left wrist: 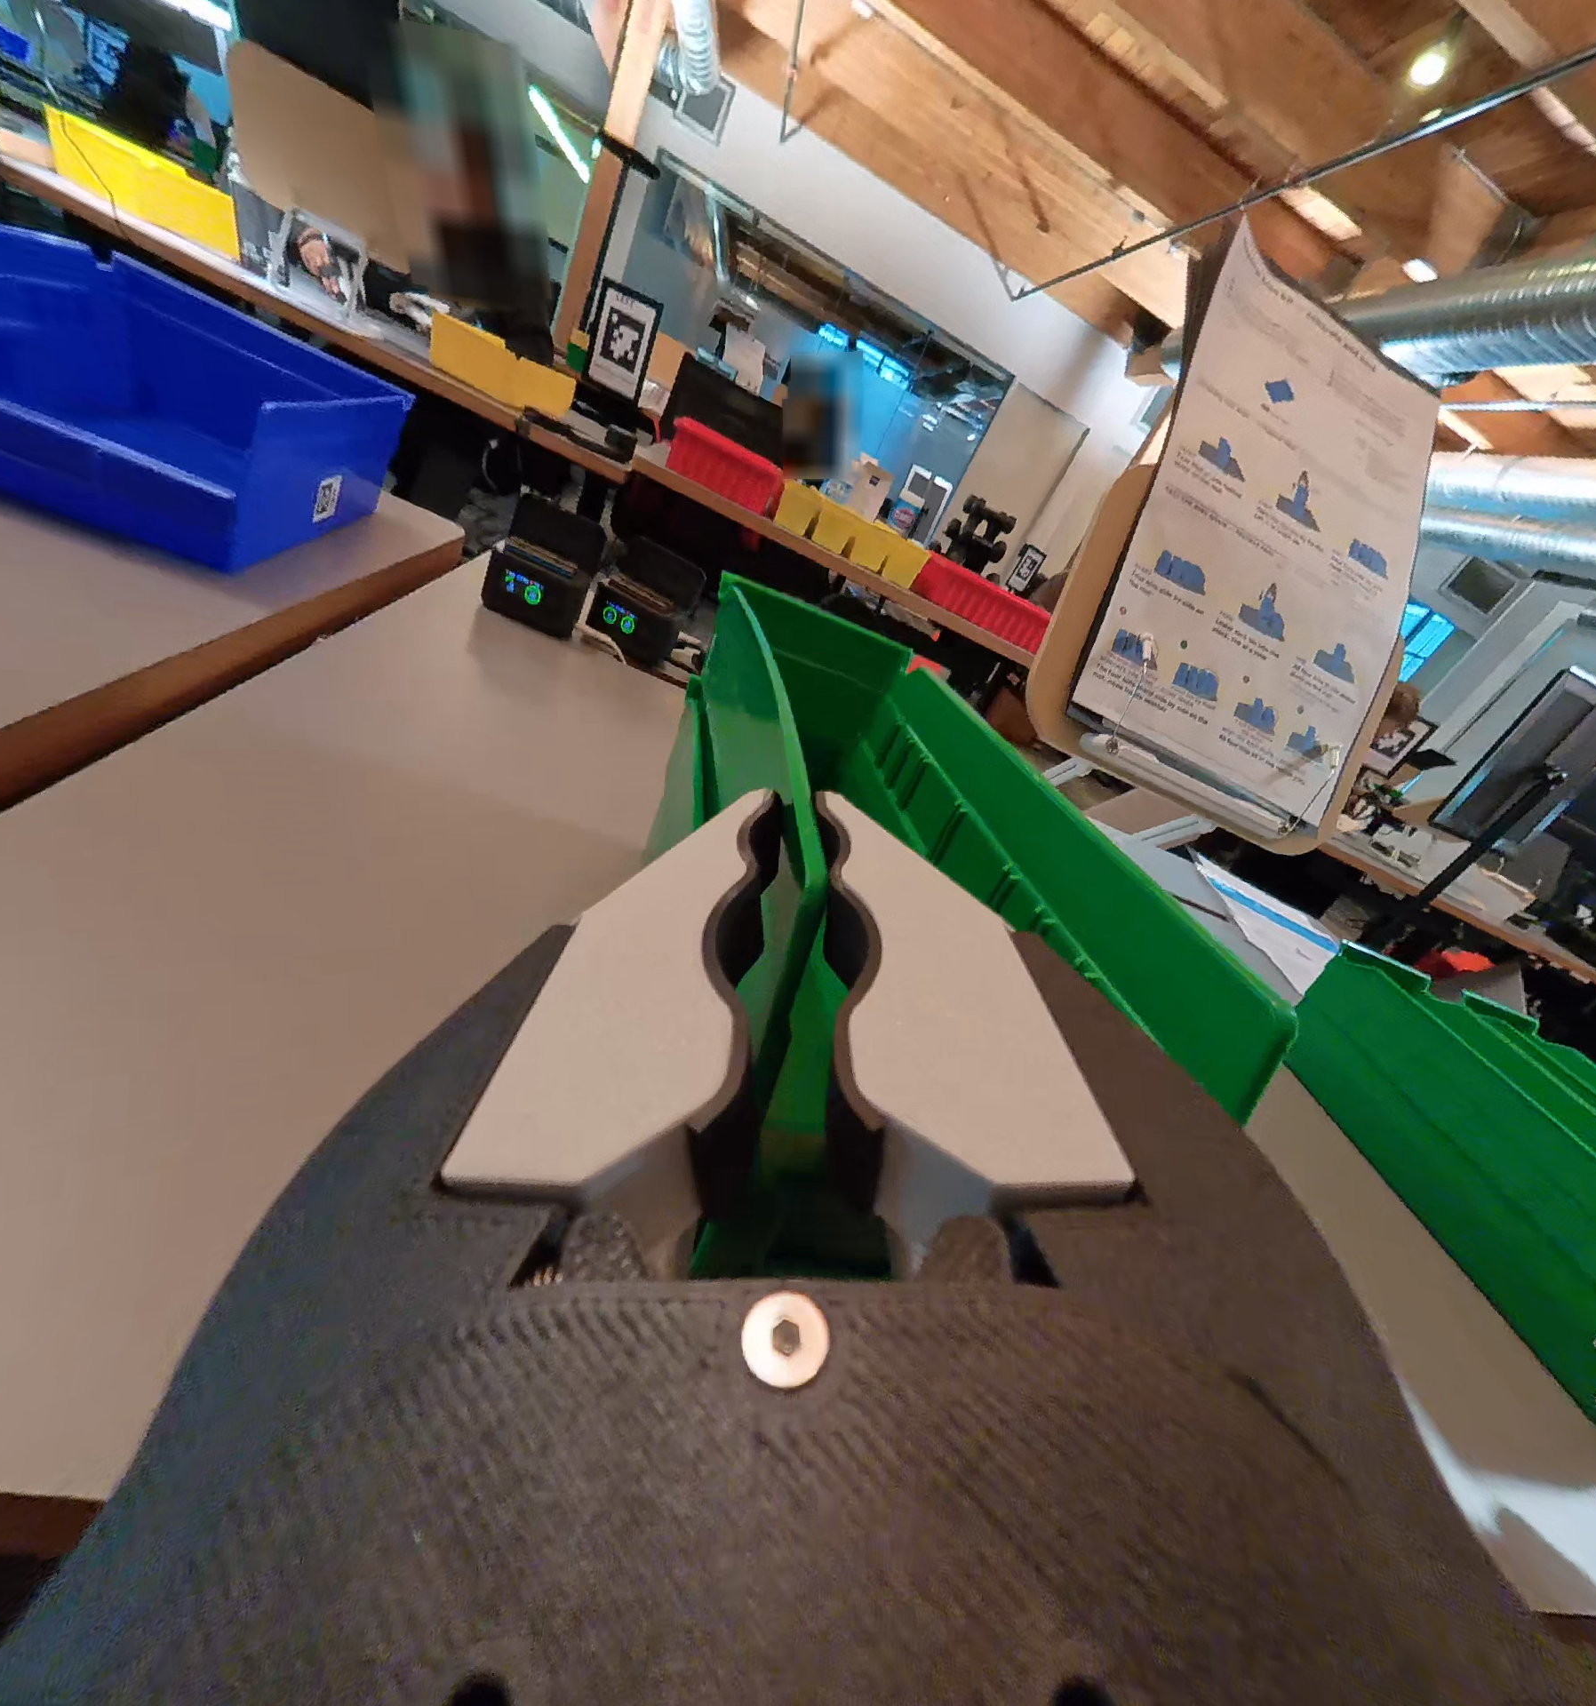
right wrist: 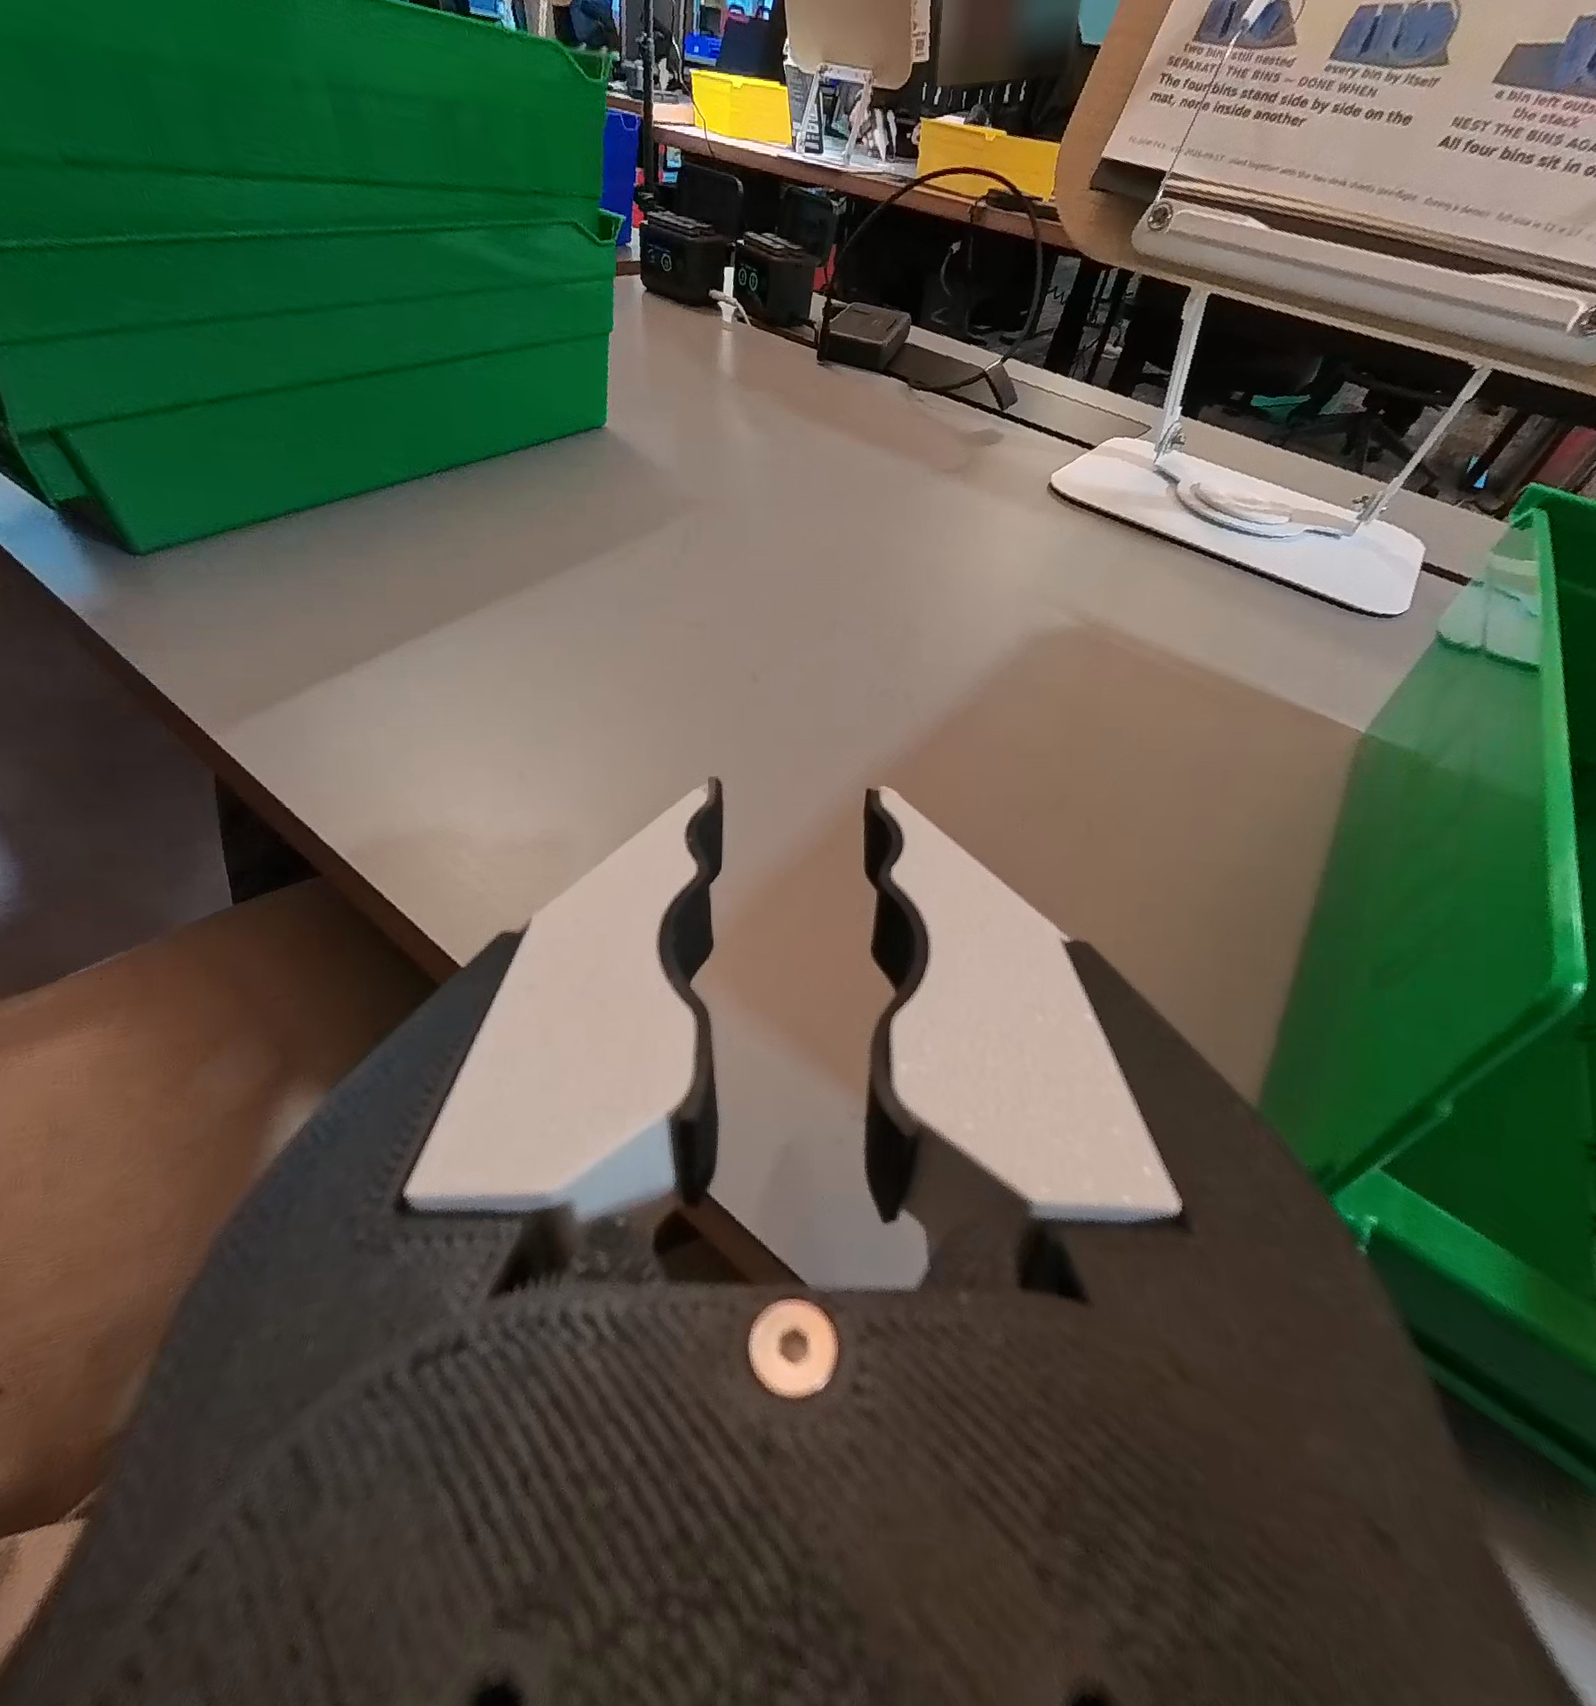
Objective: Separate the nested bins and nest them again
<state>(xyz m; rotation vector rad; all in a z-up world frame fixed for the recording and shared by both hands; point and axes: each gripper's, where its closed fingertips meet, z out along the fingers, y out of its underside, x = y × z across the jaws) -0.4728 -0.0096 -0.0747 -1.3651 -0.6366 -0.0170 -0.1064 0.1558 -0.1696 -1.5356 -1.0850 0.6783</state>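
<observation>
My left gripper is shut on the side wall of a green bin, which runs forward and tilts above the grey table. To its right lies a stack of nested green bins. In the right wrist view the stack stands at the upper left, with its top bin sitting higher than the rest. My right gripper is open and empty above the table. A separate green bin stands close on its right.
A blue bin sits on the neighbouring table at left. Two black charger boxes and a black adapter with cable lie at the table's back. An instruction sheet on a white stand is at the back right. A person's arm is at the near edge.
</observation>
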